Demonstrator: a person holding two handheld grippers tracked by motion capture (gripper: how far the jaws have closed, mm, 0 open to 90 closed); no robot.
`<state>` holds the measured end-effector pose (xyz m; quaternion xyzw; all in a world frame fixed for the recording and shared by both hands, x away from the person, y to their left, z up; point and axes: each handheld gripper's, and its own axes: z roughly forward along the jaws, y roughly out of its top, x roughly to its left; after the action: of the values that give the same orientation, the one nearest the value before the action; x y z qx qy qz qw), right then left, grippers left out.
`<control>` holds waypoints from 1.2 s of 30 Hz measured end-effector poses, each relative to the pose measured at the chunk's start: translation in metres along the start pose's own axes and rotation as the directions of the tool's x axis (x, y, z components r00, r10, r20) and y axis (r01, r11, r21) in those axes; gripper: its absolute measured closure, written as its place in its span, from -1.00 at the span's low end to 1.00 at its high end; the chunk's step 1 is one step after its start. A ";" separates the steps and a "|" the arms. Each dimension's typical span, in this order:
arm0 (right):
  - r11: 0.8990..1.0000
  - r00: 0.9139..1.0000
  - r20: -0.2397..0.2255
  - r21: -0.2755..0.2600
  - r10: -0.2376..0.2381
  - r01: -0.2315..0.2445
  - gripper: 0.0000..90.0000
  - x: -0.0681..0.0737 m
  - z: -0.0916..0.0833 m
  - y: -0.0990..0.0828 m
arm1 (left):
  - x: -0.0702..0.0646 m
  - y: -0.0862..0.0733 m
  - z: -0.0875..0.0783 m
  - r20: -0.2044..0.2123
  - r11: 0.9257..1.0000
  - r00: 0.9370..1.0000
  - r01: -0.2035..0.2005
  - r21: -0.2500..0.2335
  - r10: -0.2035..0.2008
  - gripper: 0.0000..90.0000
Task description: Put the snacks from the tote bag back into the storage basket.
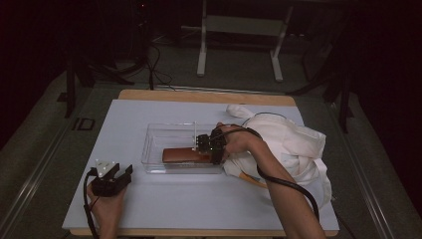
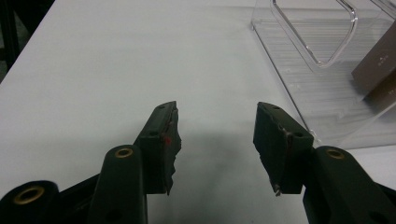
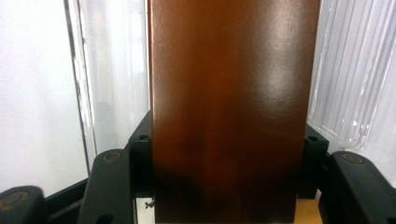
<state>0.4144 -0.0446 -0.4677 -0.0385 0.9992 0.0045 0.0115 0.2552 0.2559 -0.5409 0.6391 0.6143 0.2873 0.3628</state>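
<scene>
A flat brown box (image 1: 181,154) lies lengthwise inside a clear plastic bin (image 1: 149,144) at the middle of the white table. My right gripper (image 1: 206,147) reaches in over the bin's right end and is shut on the box. In the right gripper view the box (image 3: 233,93) stands between both jaws of that gripper (image 3: 229,163), with ribbed bin wall (image 3: 336,93) to each side. My left gripper (image 1: 124,174) rests near the table's front left, open with nothing in it. In its own view this gripper (image 2: 217,140) points at bare table, the bin (image 2: 308,42) and box (image 2: 378,65) at upper right.
A crumpled white garment (image 1: 293,144) covers the table's right side, touching the bin's right end. A tan strip (image 1: 249,179) pokes out from under it near my right forearm. White table surface (image 1: 189,199) stretches in front of the bin. A white stand (image 1: 239,45) is on the floor beyond.
</scene>
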 end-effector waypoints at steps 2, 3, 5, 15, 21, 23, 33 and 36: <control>1.000 1.000 -0.001 0.004 0.005 -0.005 -0.07 0.000 0.000 0.000 | 0.000 0.000 0.000 0.000 1.000 1.000 0.000 0.000 0.000 0.13; 1.000 1.000 -0.001 0.006 0.005 -0.005 -0.07 0.000 0.001 0.000 | 0.000 0.000 0.000 0.000 1.000 1.000 0.000 0.000 0.000 0.13; 1.000 1.000 -0.004 0.013 0.005 -0.005 -0.07 -0.001 0.001 0.001 | 0.000 0.000 0.000 -0.001 1.000 1.000 -0.001 0.001 0.001 0.13; 0.999 1.000 -0.012 0.039 0.025 -0.024 -0.09 -0.003 0.003 0.002 | 0.000 0.000 0.000 -0.001 1.000 1.000 0.000 0.000 0.000 0.13; 0.998 1.000 0.003 0.056 0.013 -0.013 -0.08 -0.004 0.004 0.004 | 0.000 0.000 0.000 -0.001 1.000 1.000 -0.001 0.000 0.001 0.13; 0.998 1.000 0.004 0.058 0.015 -0.015 -0.08 -0.004 0.005 0.005 | 0.000 0.000 0.000 -0.001 1.000 1.000 -0.001 0.000 0.001 0.13; 0.997 1.000 0.002 0.070 0.026 -0.026 -0.08 -0.006 0.007 0.006 | 0.000 0.000 0.000 -0.001 1.000 1.000 -0.001 0.001 0.001 0.13; 0.997 1.000 0.000 0.074 0.028 -0.028 -0.09 -0.006 0.007 0.006 | 0.000 0.000 0.000 -0.001 1.000 1.000 -0.001 0.000 0.001 0.13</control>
<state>0.4205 -0.0382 -0.4745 -0.0238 0.9991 -0.0323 0.0123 0.2552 0.2558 -0.5409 0.6393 0.6142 0.2876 0.3624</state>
